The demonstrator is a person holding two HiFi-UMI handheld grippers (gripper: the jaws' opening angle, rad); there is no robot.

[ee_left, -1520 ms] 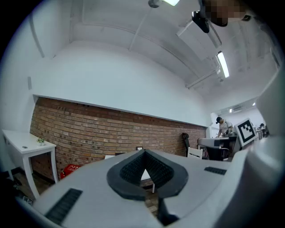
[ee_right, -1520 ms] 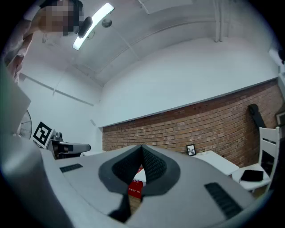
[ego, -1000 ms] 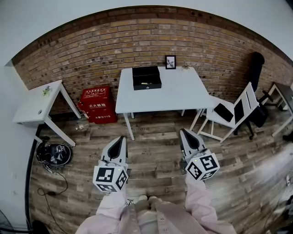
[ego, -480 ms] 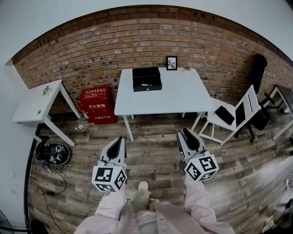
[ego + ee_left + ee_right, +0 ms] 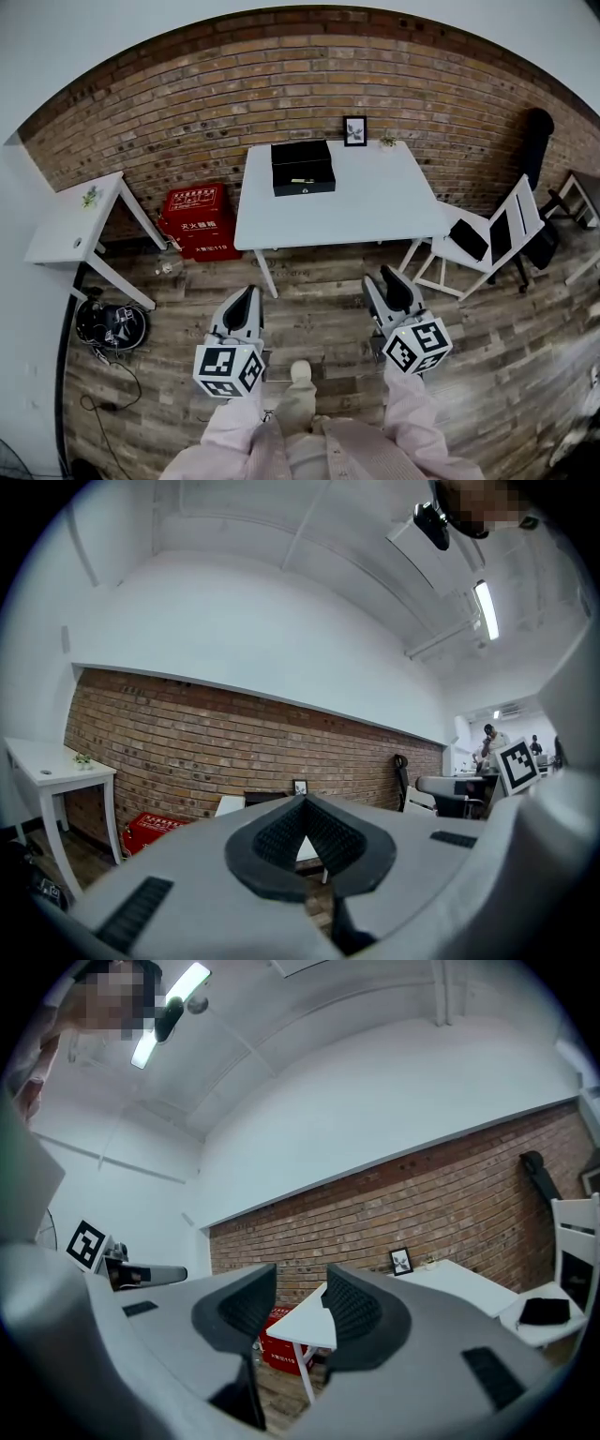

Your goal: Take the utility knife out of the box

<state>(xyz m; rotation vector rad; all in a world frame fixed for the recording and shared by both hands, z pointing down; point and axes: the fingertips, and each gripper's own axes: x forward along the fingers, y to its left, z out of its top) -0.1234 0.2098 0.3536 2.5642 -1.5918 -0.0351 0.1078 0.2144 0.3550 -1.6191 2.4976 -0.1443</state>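
**Both grippers level over the floor, box well ahead on the table**

- Left gripper [image 5: 247, 293]: jaws together, ribbed pads meeting at the tips, nothing between them. Held level, pointing toward the brick wall [image 5: 187, 103].
- Right gripper [image 5: 382, 278]: jaws apart and opening, the gap between the pads empty. Also level, alongside the left one, same heading.
- Behind each gripper: its marker cube, then a pale pink sleeve [image 5: 230, 436]. One light shoe [image 5: 300, 372] on the floor between and behind the two.
- Under both: wood-plank floor [image 5: 319, 319].
- Ahead, between the lines of the two grippers: white table [image 5: 375, 206], its near edge well apart from either set of jaws.
- Black box [image 5: 302, 167]: on the table's far half, nearer the left gripper's line than the right's. Lid seems raised at the back. The utility knife cannot be made out at this range; only a small pale mark shows on the box front.
- Beyond the box, at the table's far edge against the wall: small framed picture [image 5: 354, 130], tiny plant [image 5: 388, 140] beside it.
- Outward of the left gripper: red crates [image 5: 195, 220] on the floor by the table leg, then a white side table [image 5: 70, 230].
- Outward of the right gripper: white folding chair [image 5: 487, 239] with a dark item on its seat.
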